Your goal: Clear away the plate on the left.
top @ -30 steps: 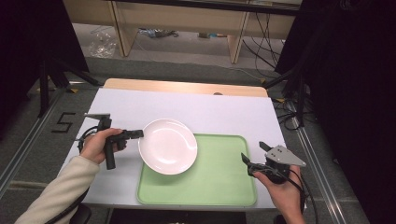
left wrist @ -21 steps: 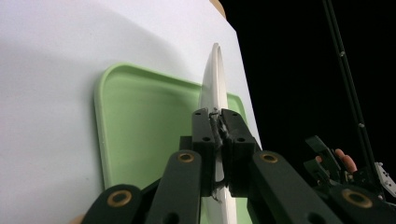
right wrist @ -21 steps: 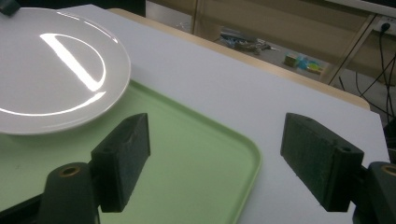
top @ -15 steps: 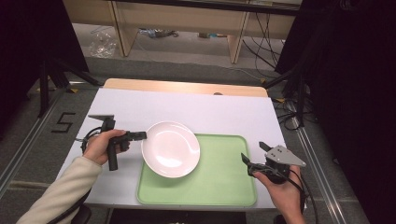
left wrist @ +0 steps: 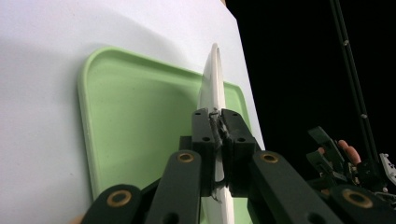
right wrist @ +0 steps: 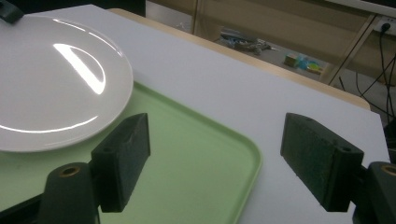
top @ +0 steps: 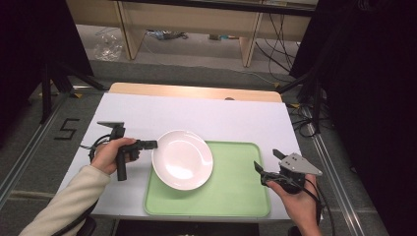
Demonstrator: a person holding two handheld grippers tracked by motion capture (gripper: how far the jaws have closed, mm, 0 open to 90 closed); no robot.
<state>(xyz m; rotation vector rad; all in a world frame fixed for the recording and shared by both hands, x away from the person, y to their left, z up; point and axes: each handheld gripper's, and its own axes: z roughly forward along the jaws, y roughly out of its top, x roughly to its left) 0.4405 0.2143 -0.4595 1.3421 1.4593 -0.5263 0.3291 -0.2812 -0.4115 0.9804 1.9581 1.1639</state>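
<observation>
The left gripper (top: 150, 144) is clamped on the near-left rim of the plate (top: 183, 159), which sits over the tray's (top: 236, 196) left end, face up. The right gripper (top: 269, 164) hovers at the tray's right edge, jaws apart.

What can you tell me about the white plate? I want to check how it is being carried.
The white plate is round, glossy and shallow, ceramic by the look of it, and carries nothing. The left gripper pinches its left rim, jaws shut on the edge. It lies nearly flat over the left part of the green tray, its left edge overhanging the tray rim. Whether it rests on the tray or hangs just above, I cannot tell.
</observation>
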